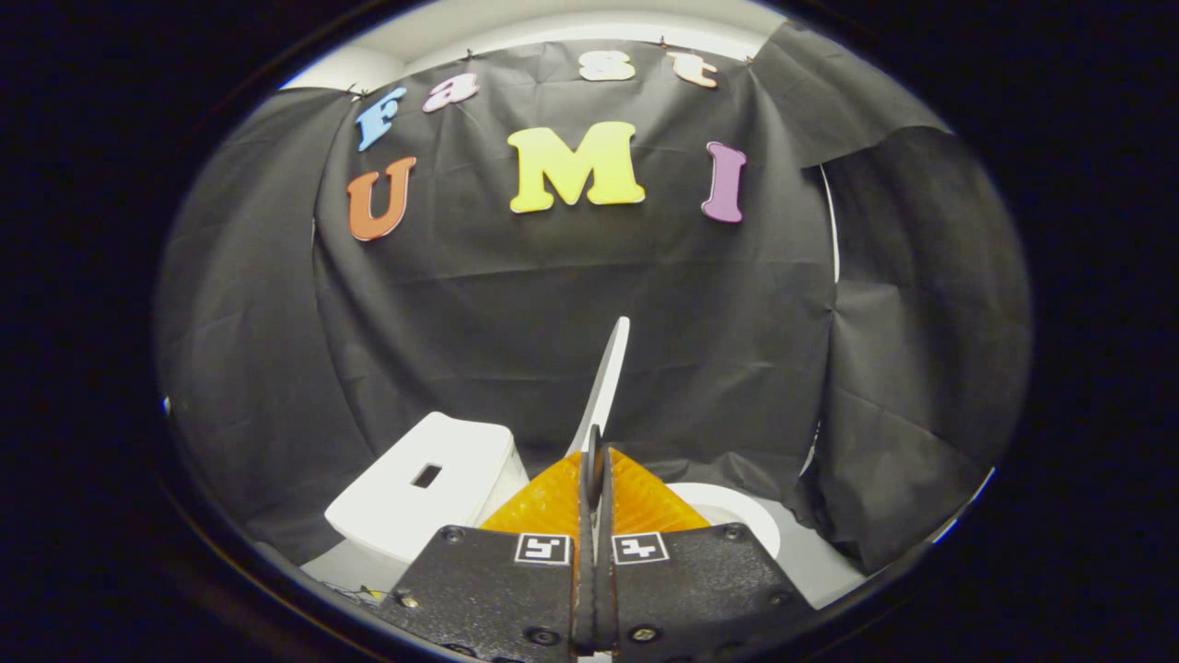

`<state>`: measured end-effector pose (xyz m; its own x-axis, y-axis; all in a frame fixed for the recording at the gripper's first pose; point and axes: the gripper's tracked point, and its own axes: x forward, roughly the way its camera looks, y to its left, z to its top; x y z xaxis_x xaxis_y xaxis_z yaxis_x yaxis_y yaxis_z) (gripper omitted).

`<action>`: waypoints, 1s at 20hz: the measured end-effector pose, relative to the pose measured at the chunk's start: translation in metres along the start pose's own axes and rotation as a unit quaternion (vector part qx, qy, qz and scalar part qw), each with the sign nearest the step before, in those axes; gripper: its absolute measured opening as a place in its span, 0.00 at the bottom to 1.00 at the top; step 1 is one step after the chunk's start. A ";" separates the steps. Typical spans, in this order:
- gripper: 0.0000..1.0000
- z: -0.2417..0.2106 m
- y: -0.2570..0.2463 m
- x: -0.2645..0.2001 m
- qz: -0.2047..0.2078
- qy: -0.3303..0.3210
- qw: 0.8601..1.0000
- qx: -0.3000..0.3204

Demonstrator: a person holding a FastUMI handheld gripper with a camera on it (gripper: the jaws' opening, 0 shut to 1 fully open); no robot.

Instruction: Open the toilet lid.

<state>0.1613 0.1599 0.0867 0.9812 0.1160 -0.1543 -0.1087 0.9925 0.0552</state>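
Observation:
The white toilet lid stands raised and I see it edge-on, as a thin blade rising from between my fingers toward the black cloth wall. My gripper is shut on the lid's edge, with both fingers pressed against its two faces. Left of the fingers sits the white toilet tank, with a small rectangular opening in its top. Just right of the fingers, and below them, part of the white toilet seat ring curves into sight.
Black cloth hangs close behind the toilet and wraps round both sides. A fold of it drapes down near the seat on the right. A pale floor strip lies beyond the seat.

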 end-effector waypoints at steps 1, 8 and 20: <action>0.04 0.001 0.005 -0.001 0.000 0.000 1.000 -0.004; 0.04 0.007 0.047 0.001 -0.005 -0.012 0.999 -0.043; 0.04 0.004 0.117 0.004 0.016 -0.026 0.995 -0.097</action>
<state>0.1535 0.2767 0.0968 0.9831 0.1501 -0.1048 -0.1634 0.9777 -0.1320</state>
